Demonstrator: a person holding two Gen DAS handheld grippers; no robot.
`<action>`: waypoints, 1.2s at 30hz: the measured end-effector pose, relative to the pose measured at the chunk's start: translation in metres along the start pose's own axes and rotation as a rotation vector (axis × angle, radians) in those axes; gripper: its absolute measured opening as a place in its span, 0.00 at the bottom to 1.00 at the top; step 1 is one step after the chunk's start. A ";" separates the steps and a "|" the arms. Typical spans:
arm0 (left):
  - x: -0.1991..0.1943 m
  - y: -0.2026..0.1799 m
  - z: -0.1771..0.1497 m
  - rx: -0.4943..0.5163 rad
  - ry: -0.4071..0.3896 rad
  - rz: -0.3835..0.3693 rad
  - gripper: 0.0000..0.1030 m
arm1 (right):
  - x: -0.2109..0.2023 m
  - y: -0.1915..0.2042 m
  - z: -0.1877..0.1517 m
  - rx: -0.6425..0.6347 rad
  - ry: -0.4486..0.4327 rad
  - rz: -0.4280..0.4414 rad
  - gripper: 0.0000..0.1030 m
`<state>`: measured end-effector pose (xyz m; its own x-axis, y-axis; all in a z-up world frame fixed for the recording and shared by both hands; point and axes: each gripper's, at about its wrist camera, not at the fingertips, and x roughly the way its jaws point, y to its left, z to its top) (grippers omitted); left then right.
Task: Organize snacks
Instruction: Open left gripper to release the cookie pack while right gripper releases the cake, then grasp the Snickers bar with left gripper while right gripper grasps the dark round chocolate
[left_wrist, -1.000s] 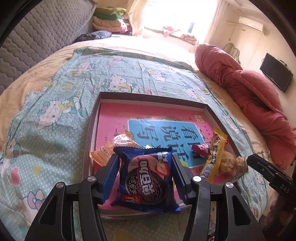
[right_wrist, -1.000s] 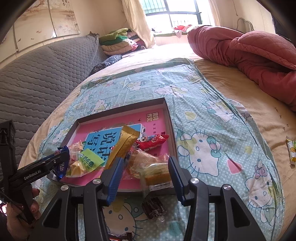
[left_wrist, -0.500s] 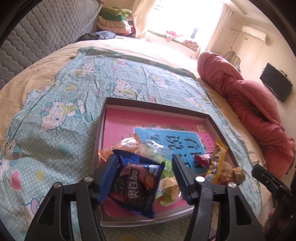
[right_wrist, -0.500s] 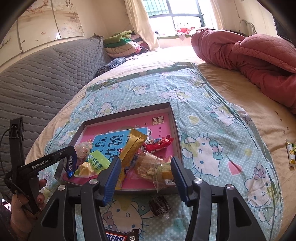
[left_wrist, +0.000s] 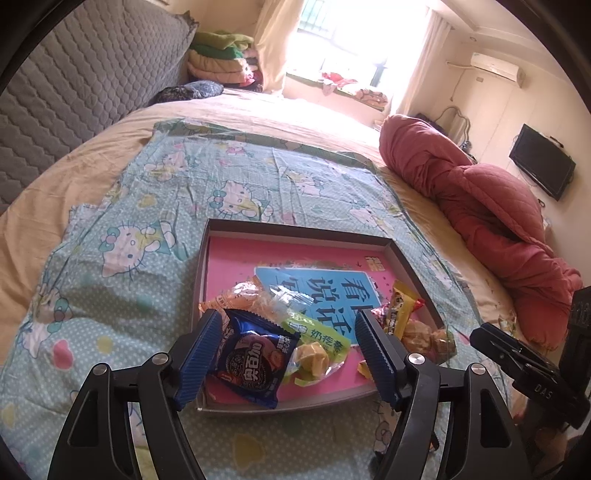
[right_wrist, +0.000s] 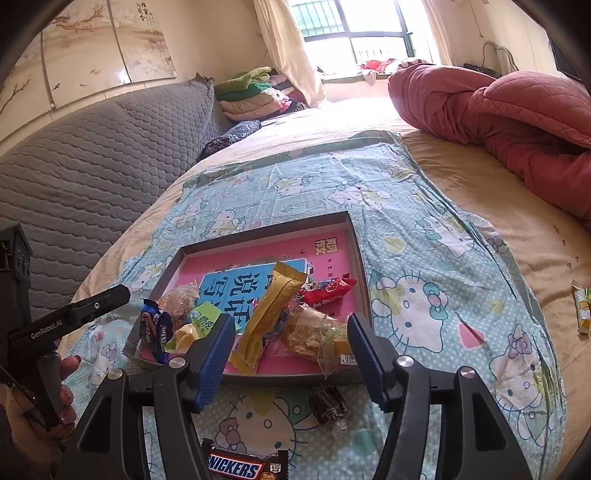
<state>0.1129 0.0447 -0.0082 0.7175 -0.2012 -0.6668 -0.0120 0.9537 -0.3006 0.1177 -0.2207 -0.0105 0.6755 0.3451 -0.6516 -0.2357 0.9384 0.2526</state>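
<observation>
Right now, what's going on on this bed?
A person with a gripper in each hand is gathering snacks into a shallow box on the bed. The left tool is opening over a blue cookie pack that lies at the box's near corner. The right tool is also opening, above a clear pastry bag in the box. A Snickers bar, a dark candy and a yellow-green packet remain outside on the sheet.

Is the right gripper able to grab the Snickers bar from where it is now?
Probably yes. The Snickers bar lies bare on the bedspread, just below the right gripper, outside the tray. Nothing covers it, and the opening jaws are empty. It would only need to pull back and dip down.
</observation>
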 end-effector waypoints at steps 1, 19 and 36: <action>-0.003 -0.001 -0.001 0.003 -0.001 0.006 0.74 | -0.001 0.000 0.000 -0.001 -0.003 0.003 0.61; -0.038 -0.023 -0.020 0.038 0.024 0.038 0.74 | -0.026 0.005 -0.001 -0.030 -0.036 0.043 0.68; -0.047 -0.050 -0.045 0.095 0.091 -0.019 0.74 | -0.047 -0.003 -0.008 -0.040 -0.030 0.064 0.73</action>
<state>0.0487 -0.0032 0.0073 0.6509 -0.2346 -0.7220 0.0700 0.9656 -0.2506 0.0805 -0.2393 0.0138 0.6785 0.4042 -0.6135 -0.3065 0.9146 0.2636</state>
